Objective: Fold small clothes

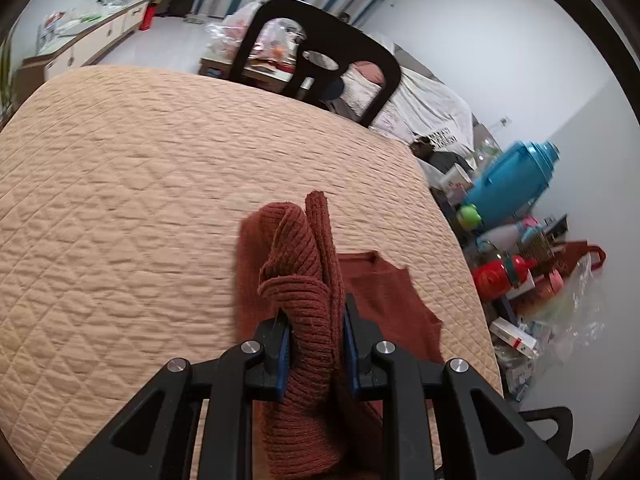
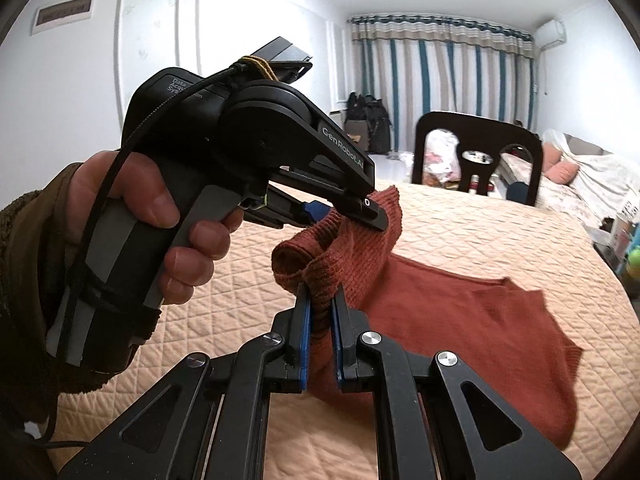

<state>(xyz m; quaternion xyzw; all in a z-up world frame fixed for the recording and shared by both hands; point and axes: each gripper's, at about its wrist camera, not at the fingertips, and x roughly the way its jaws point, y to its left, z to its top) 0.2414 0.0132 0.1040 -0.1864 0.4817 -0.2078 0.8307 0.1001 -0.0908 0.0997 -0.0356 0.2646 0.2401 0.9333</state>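
**Rust knit garment being held up by both tongs over the quilted surface**

A rust-red ribbed knit garment (image 2: 460, 320) is being gripped by both tongs above a peach quilted cover (image 1: 140, 180). In the left wrist view, the left tongs (image 1: 316, 344) are being kept narrowed on a thick, bunched fold of the ribbed fabric, with the blue pads pressed against it on either side. In the right wrist view, the right tongs (image 2: 320, 328) are being held almost fully closed on a thinner ribbed edge of the same garment.

In the right wrist view, the left tongs (image 2: 348, 210) are also being shown from the side, carried by a hand (image 2: 160, 216) in a brown sleeve, with cloth draped over their tips. The gripped part is being lifted clear of the cover, while the rest of the garment is being left lying flat and spread out on it, to the right of both tongs.

A black chair (image 2: 476, 152) is being seen at the far edge of the quilted surface. Striped curtains (image 2: 440, 76) are being seen on the far wall. A blue flask (image 1: 516, 180) is being seen among clutter off to the right.
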